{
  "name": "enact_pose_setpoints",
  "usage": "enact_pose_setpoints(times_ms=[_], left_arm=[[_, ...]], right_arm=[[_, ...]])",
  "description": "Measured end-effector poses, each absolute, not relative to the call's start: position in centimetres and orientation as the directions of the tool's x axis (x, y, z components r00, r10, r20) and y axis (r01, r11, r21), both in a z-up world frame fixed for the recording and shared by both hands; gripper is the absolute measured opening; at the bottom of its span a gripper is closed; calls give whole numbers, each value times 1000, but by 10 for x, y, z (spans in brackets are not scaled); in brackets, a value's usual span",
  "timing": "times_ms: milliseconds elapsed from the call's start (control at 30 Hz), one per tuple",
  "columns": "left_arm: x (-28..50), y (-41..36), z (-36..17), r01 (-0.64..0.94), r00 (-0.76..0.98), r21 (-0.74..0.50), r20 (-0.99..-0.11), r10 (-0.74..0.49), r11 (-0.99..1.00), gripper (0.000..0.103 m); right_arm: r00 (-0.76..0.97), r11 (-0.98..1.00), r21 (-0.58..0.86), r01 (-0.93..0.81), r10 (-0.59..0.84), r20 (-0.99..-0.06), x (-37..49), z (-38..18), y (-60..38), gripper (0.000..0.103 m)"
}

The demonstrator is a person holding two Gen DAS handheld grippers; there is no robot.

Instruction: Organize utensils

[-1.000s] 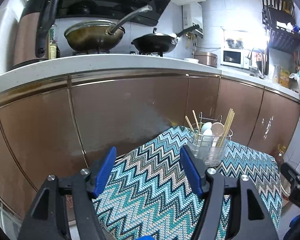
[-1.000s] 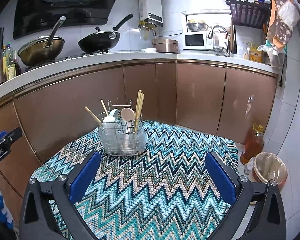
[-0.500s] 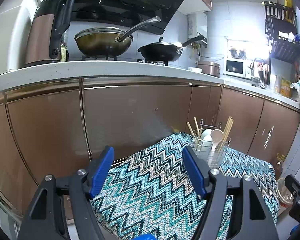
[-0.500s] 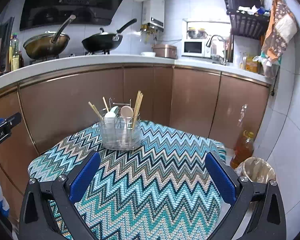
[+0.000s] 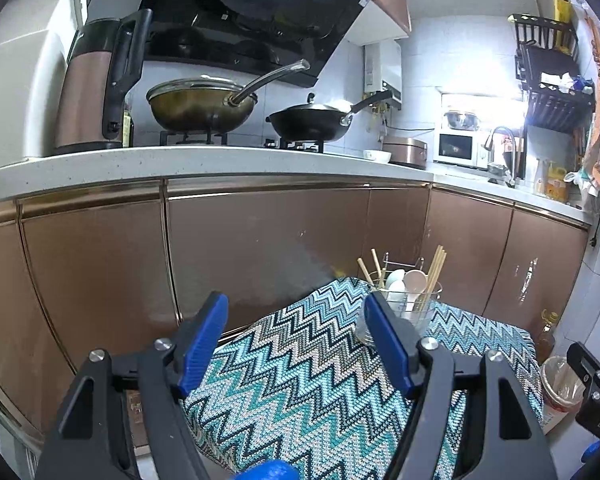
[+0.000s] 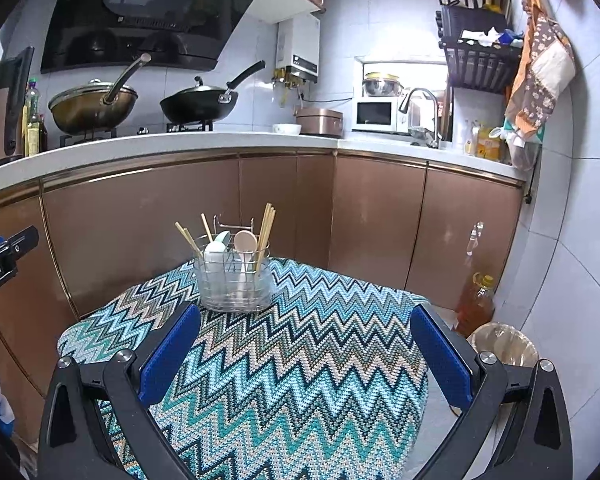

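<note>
A wire utensil holder (image 6: 236, 276) stands at the far edge of a small table under a zigzag cloth (image 6: 300, 368). It holds wooden chopsticks (image 6: 266, 230), a white spoon (image 6: 216, 246) and a pale wooden spoon (image 6: 245, 242). In the left wrist view the same holder (image 5: 404, 304) sits far right, just beyond the right blue finger. My left gripper (image 5: 296, 340) is open, with nothing between its jaws. My right gripper (image 6: 306, 354) hangs wide open over the cloth, well short of the holder, and is empty too.
Brown cabinet fronts (image 6: 180, 220) rise close behind the table under a white counter (image 5: 180, 160) with two woks and a kettle. An oil bottle (image 6: 476, 296) and a lined bin (image 6: 504, 346) stand on the floor at the right.
Both grippers have drawn back and risen a little, so the holder looks smaller and farther off. The jaws stay open and empty.
</note>
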State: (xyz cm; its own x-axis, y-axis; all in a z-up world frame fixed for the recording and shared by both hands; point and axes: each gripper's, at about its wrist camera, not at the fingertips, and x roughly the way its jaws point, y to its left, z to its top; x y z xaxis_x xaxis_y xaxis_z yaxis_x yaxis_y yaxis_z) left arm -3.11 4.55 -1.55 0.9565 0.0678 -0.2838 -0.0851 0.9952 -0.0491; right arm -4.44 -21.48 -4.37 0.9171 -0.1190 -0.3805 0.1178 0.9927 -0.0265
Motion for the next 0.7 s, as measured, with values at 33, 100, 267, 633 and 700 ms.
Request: enact_pose_setpoints(times_ms=[33, 100, 267, 633, 700], left_arm=[[-33, 44, -14, -80, 958, -45, -280, 65, 996, 69], [-37, 42, -11, -76, 961, -40, -270, 62, 996, 69], [-48, 37, -5, -63, 968, -22, -245, 55, 998, 69], [-67, 32, 6, -49, 976, -6, -213, 47, 999, 69], [-69, 32, 8, -49, 977, -3, -207, 48, 999, 69]], right_arm=[[919, 992, -26, 121, -121, -376, -46, -42, -216, 103], [922, 992, -25, 127, -127, -365, -51, -39, -218, 103], [930, 991, -23, 134, -134, -342, -62, -32, -221, 103], [944, 988, -25, 150, -151, -294, -83, -18, -227, 103], [946, 988, -25, 153, -153, -287, -86, -16, -227, 103]])
